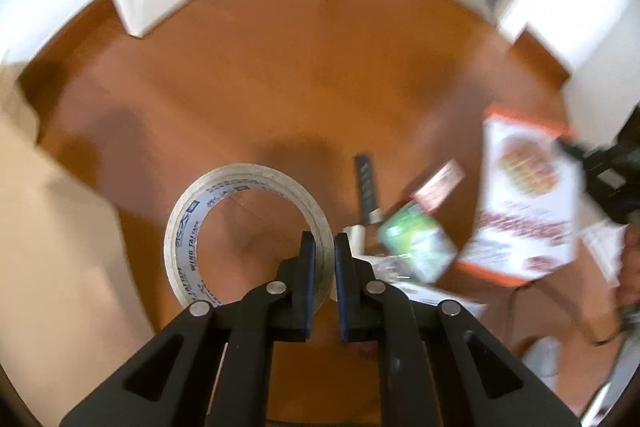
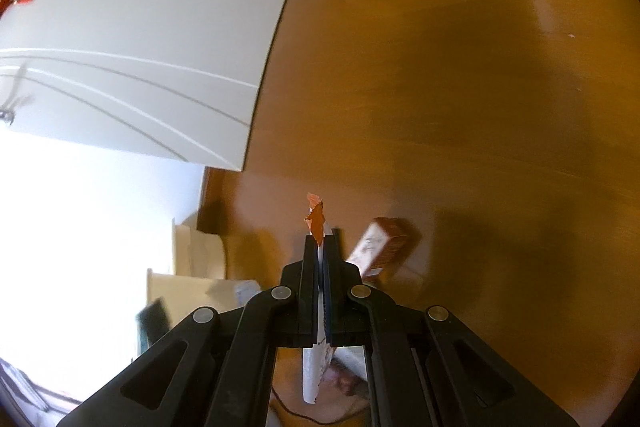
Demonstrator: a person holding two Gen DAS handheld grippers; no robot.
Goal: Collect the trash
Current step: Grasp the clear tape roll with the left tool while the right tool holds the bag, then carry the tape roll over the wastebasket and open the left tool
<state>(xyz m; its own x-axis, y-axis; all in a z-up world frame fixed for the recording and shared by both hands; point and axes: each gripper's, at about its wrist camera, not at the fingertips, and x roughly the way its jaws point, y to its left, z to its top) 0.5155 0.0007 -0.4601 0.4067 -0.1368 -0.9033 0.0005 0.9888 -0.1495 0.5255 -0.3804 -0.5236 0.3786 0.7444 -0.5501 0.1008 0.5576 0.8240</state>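
**A:** What have your jaws got?

**B:** My left gripper (image 1: 322, 247) is closed down on the wall of a grey-white ring of packing tape with blue print inside its core (image 1: 248, 227), one finger inside the ring and one outside. My right gripper (image 2: 322, 247) is pinched nearly flat on a white-and-orange printed food wrapper (image 2: 316, 223); from the left wrist view that wrapper (image 1: 528, 203) hangs broad and loose in the air, its picture side showing.

**B:** Both pieces are lifted above the orange-brown wooden floor (image 1: 280, 75).

**A:** How do you carry them well?

**B:** Hold pressure steady, I reckon. The tape is rigid and should sit firm. The wrapper is thin and floppy, held only at an edge, so quick swings could tear it or pull it free.

**A:** What else lies about?

**B:** On the floor beneath: a green-and-white packet (image 1: 416, 243), a small red-and-white packet (image 1: 440, 185) and a dark flat stick-shaped item (image 1: 366, 183), close together. The right wrist view shows a brown carton (image 2: 384, 243) too. I cannot see a bin.
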